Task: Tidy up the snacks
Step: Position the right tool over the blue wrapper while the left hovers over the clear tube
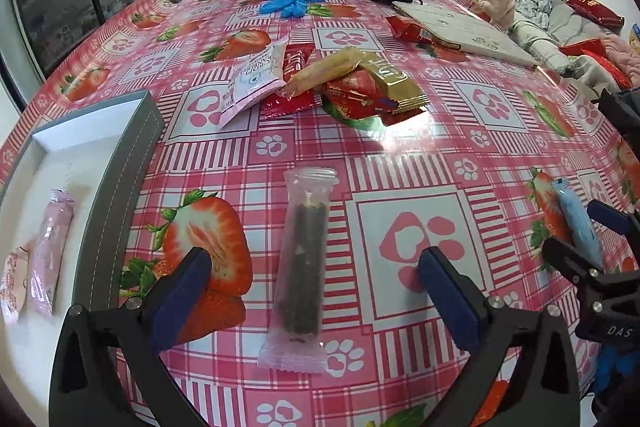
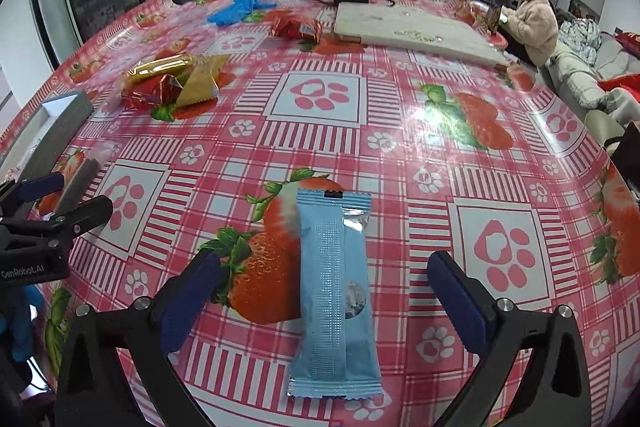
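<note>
Both jaws stand wide with nothing held: your left gripper (image 1: pixel 316 291) straddles the clear pink-tinted wrapper with a dark snack bar (image 1: pixel 301 275), your right gripper (image 2: pixel 324 297) the pale blue foil snack packet (image 2: pixel 334 295), both flat on the strawberry-print tablecloth (image 2: pixel 400 131) near its front edge. Lower until the pads flank each packet's middle, then close gently. Carry them to the grey-walled, white-lined box (image 1: pixel 132 155) at the table's left edge.

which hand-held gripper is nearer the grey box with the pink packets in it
Left. The left hand-held gripper sits just beside the grey box; the right hand-held gripper is farther off, beyond the left one.

tablecloth (image 1: pixel 400 155) open; snack pile (image 1: pixel 340 83) beyond
</note>
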A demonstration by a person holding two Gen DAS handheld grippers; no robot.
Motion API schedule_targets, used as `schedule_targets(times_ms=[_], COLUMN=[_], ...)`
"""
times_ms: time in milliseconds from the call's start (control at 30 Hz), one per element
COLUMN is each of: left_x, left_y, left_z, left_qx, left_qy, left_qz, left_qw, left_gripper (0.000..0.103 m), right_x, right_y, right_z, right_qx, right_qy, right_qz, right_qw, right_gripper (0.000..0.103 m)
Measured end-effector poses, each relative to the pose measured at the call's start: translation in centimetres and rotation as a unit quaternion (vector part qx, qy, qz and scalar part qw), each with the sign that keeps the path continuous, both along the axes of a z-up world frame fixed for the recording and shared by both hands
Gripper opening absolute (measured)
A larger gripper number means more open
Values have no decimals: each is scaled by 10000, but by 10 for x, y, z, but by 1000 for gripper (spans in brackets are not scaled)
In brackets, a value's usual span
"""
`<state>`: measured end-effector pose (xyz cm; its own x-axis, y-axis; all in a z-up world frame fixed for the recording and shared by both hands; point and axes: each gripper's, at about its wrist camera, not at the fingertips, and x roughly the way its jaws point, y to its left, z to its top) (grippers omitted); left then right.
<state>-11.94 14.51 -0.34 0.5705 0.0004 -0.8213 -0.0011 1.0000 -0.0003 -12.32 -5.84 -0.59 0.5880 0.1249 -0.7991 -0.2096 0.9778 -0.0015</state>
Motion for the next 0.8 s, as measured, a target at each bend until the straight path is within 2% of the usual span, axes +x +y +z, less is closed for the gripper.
schedule_targets(times_ms=[800], left_x=[-3], left_y=[1], left_z=[1], left_qx=[1], left_qy=[-49], left_qz=[32], left_qw=[10000], left_gripper=[103], right_x=[-2], right_y=[0], right_z=[-2], right_qx=[5], right_qy=[-32], right_qz=[-8], right_qw=[10000], right_gripper=[103])
